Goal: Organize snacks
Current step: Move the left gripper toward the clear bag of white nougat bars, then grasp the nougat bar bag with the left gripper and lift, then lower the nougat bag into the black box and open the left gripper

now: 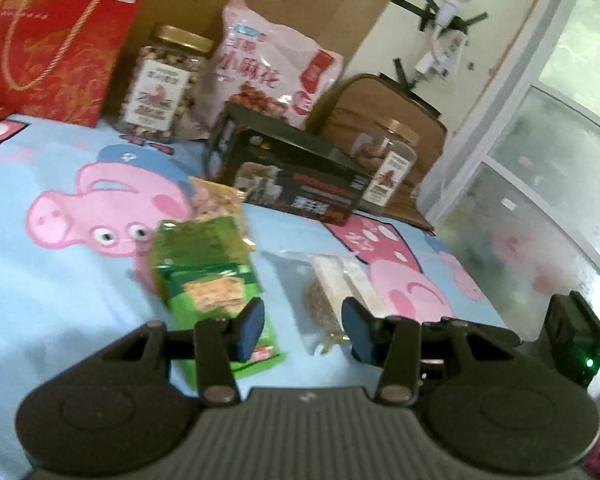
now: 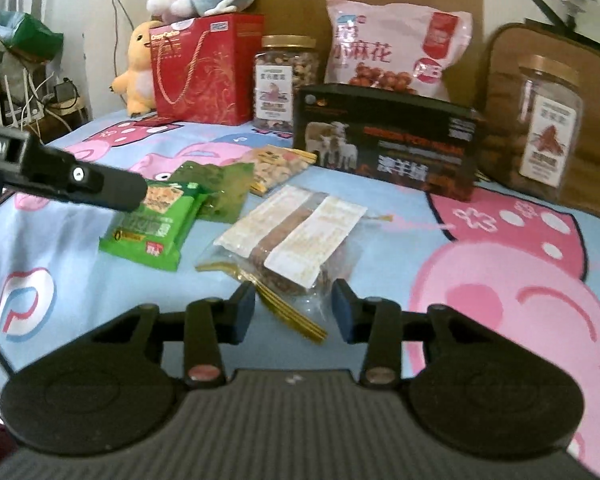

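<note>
The pink snack bag (image 2: 398, 46) carries large dark characters reading 小麻花; the smaller print in its red corner patch is too blurred to read. The black box (image 2: 388, 138) shows the white characters 澳羊绒 low on its front, with an orange line above them that cannot be made out. The labels on the jars (image 2: 286, 80), the red gift bag (image 2: 202, 68) and the green packet (image 2: 152, 224) are illegible.

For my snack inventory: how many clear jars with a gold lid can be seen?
2. One jar stands at the back, between the red gift bag and the pink snack bag. The other jar stands right of the black box. More may be hidden.
</note>
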The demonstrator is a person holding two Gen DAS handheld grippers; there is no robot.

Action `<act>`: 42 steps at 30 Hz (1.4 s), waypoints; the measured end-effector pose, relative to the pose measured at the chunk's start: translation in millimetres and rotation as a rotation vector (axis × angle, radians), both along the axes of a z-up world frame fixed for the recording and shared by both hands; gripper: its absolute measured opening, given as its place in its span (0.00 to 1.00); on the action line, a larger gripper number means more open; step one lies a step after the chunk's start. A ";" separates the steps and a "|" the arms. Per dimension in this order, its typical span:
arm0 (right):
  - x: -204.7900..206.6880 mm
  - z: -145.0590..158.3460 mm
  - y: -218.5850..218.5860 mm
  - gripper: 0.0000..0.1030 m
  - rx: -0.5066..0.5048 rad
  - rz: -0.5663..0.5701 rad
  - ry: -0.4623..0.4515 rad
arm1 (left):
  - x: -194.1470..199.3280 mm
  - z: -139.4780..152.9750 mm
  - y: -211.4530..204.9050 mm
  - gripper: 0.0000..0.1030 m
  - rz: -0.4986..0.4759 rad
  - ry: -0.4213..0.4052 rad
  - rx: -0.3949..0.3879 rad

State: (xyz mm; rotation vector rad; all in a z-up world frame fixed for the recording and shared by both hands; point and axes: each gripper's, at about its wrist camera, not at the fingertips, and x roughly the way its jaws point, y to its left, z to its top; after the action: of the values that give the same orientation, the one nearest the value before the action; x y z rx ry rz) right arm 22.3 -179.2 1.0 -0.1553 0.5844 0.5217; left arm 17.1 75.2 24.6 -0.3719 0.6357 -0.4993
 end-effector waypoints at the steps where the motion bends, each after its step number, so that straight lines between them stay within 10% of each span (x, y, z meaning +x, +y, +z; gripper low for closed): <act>1: -1.9 0.1 -3.9 0.45 -0.003 -0.014 -0.003 | 2.0 1.1 -4.4 0.44 -0.012 0.001 0.004; 17: 4.2 -1.1 -11.2 0.60 -0.013 0.007 -0.020 | 56.2 -17.9 -70.2 0.53 -0.097 0.144 0.089; 32: 2.2 30.5 4.6 0.49 0.028 0.040 -0.211 | 56.3 40.6 -64.1 0.48 -0.057 -0.048 0.094; 42: 96.5 59.8 17.5 0.49 0.097 0.014 -0.234 | 152.5 75.9 -69.6 0.48 0.040 -0.084 0.136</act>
State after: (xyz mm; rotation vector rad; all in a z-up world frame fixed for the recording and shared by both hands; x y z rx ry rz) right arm 118.8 -161.7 60.8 -0.1257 0.3291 0.5356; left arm 169.6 5.6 100.6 -0.2333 0.5763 -0.4292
